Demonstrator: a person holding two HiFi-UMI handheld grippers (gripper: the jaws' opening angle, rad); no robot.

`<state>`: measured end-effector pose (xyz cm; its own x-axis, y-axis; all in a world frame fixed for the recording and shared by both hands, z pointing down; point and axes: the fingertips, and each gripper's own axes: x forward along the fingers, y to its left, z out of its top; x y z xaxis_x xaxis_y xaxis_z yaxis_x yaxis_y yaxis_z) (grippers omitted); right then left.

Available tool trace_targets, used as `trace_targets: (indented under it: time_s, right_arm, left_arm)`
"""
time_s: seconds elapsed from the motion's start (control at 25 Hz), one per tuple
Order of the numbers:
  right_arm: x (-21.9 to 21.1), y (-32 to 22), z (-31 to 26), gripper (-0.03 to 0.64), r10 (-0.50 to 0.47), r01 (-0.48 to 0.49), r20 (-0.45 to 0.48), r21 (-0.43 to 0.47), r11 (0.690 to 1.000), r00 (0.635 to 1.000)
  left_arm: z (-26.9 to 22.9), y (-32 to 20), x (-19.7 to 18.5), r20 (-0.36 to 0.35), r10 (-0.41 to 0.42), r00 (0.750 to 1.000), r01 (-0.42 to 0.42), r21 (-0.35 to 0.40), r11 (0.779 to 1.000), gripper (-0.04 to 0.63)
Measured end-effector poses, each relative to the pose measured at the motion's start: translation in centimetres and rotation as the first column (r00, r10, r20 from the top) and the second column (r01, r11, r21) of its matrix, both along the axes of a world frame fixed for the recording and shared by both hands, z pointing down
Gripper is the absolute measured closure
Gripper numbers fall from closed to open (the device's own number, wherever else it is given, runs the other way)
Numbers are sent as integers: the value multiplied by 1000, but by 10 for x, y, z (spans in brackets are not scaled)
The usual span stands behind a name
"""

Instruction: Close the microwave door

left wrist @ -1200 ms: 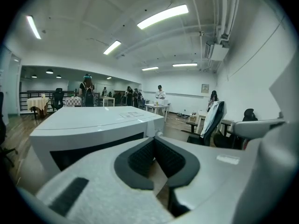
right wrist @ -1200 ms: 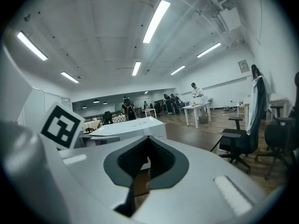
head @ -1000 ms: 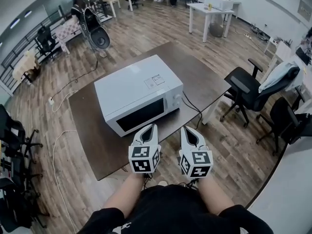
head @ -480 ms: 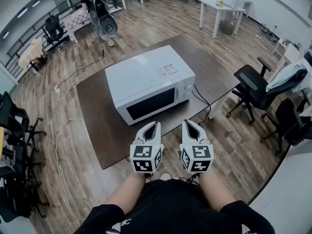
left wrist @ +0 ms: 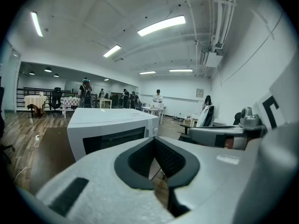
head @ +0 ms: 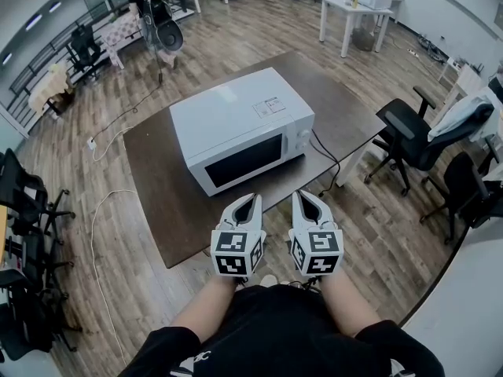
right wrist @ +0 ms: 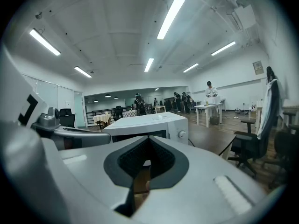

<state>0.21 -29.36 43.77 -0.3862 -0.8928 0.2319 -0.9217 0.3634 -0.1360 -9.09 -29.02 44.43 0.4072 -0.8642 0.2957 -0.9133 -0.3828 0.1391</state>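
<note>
1. The left gripper (left wrist: 154, 139) has its jaws pressed together at the tips, with nothing between them; only the teardrop hollow behind the pads stays open.
2. The right gripper (right wrist: 148, 138) is the same: its jaws meet at the tips and grip nothing.
3. In the head view both grippers are side by side, close to the person's body and apart from each other. They point forward toward the near edge of the table (head: 157, 210), which their tips overlap in that view.
4. The microwave (head: 236, 120) stands on the middle of this dark table, turned at a slant, and neither gripper touches it.
5. Its door (head: 240, 163), the dark-windowed panel facing the person, lies flush with the white casing (so it is already shut), and the knobs (head: 299, 138) are just to its right.
6. A black cable (head: 326, 162) runs off the table's right side, toward the black office chairs (head: 409, 136) on the wooden floor.
</note>
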Motion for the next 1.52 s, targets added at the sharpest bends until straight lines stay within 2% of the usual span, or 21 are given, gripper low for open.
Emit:
trace_targets:
  time_s: [1.52]
  right_arm:
    - [21,-3,2,609,22,-22,-6,-4,1000,1000]
  left_arm:
    - [7,-2,13,-3,13,1000,-13,-31,999,586]
